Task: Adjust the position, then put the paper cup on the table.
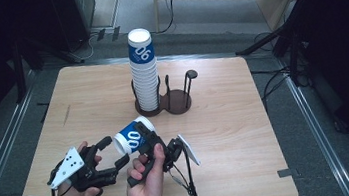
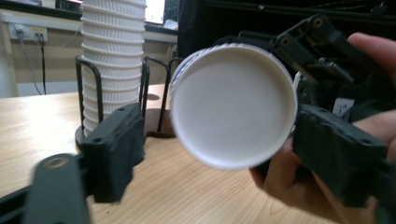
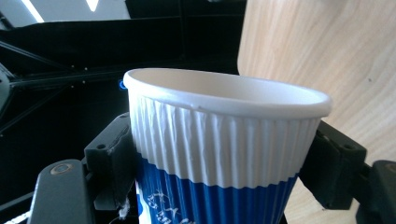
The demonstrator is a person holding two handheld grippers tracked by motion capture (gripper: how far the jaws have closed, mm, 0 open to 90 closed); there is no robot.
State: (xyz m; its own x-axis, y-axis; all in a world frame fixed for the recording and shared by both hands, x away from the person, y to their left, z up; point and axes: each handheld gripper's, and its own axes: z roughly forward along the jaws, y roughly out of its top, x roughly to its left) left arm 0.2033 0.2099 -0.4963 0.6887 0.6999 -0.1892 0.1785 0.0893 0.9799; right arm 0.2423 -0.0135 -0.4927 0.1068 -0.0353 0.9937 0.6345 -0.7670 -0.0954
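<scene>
My right hand-held gripper grips the cup sideways so my released left hand-held gripper backs off its base

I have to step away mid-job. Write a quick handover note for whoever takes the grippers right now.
Right gripper: shut on the loose blue-and-white cup, held on its side above the table.
Left gripper: jaws open, either side of the cup's base, not gripping.
Cup stack: upright in one slot of the black holder; the other slot is free.
Done: one cup is off the table, in the right gripper.
Left: probably placing it in the holder or on the stack.
</scene>
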